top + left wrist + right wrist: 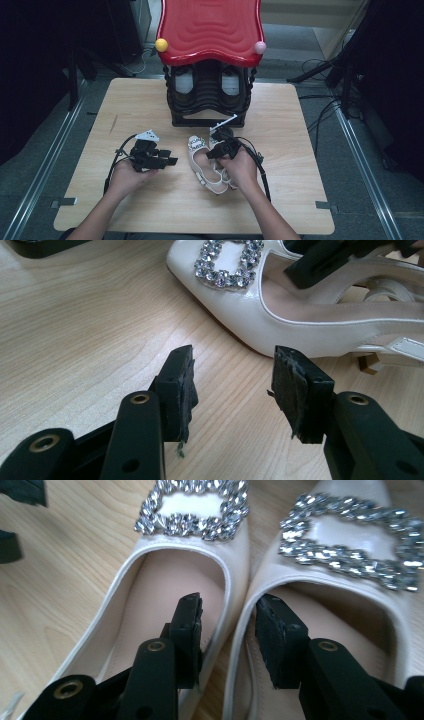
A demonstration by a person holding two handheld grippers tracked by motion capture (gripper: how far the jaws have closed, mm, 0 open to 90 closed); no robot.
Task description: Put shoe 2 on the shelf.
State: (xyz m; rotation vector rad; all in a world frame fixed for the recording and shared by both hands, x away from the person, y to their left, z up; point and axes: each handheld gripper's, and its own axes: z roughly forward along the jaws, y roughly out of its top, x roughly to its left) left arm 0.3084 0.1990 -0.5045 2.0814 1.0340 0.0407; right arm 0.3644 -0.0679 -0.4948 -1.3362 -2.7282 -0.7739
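Jaws astride unbranded white shoes [210, 595]

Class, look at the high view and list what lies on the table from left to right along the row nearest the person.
Left claw → left shoe → right claw, over the inner sides of the two shoes.

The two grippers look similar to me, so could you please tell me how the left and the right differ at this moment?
The left gripper hangs over bare table beside the pair of cream shoes, with nothing between its fingers. The right gripper straddles the shoes' two adjoining inner edges, one finger inside each shoe; whether its pads press on the edges I cannot tell. Both are black, hand-held and two-fingered.
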